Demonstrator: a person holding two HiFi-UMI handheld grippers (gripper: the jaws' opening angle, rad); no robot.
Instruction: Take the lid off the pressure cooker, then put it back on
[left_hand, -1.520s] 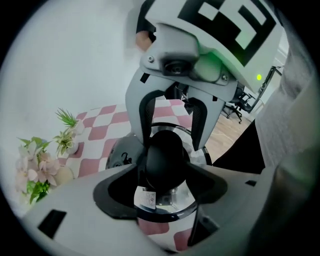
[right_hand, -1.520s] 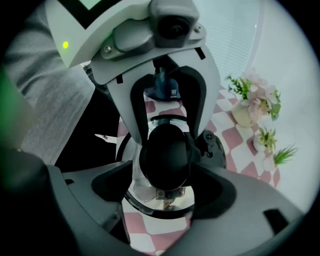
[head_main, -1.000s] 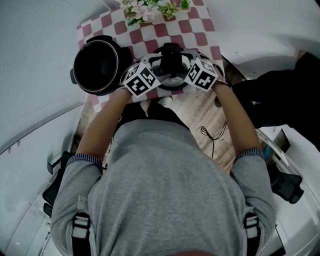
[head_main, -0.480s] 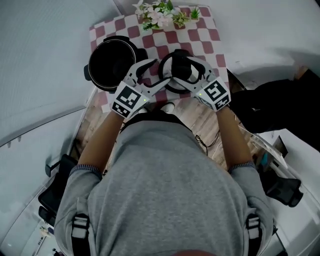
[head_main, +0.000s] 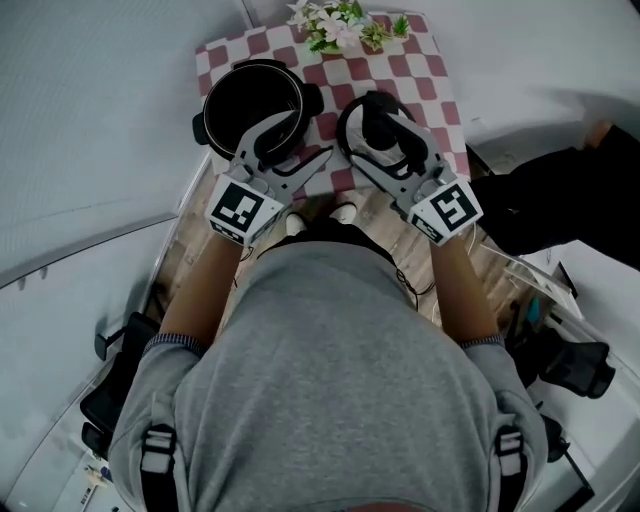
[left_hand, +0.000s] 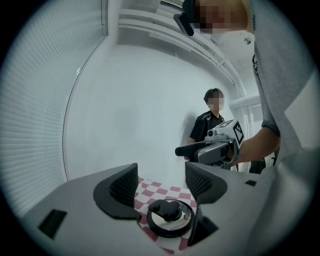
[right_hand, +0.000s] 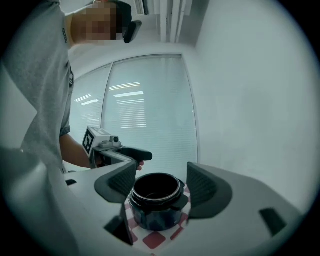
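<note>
The black pressure cooker pot (head_main: 250, 108) stands open on the red-and-white checked tablecloth (head_main: 432, 82), its lid (head_main: 378, 118) lying beside it to the right. My left gripper (head_main: 295, 145) hovers open over the pot's near right rim. My right gripper (head_main: 362, 135) hovers open over the lid; its jaws have just been closing a little, with nothing between them. In the left gripper view the lid (left_hand: 170, 218) lies below the open left gripper (left_hand: 161, 182). The right gripper view shows the pot (right_hand: 156, 199) beyond the open right gripper (right_hand: 161, 182).
A flower arrangement (head_main: 340, 22) sits at the table's far edge. A person in black (head_main: 560, 190) stands to the right, also seen as a figure (left_hand: 212, 122) past the table. A cable (head_main: 412, 285) lies on the wooden floor. White walls surround the small table.
Both grippers have lifted up from the lid and tilted towards level. The left one has moved over to the pot's side. The lid stays on the cloth beside the pot.
</note>
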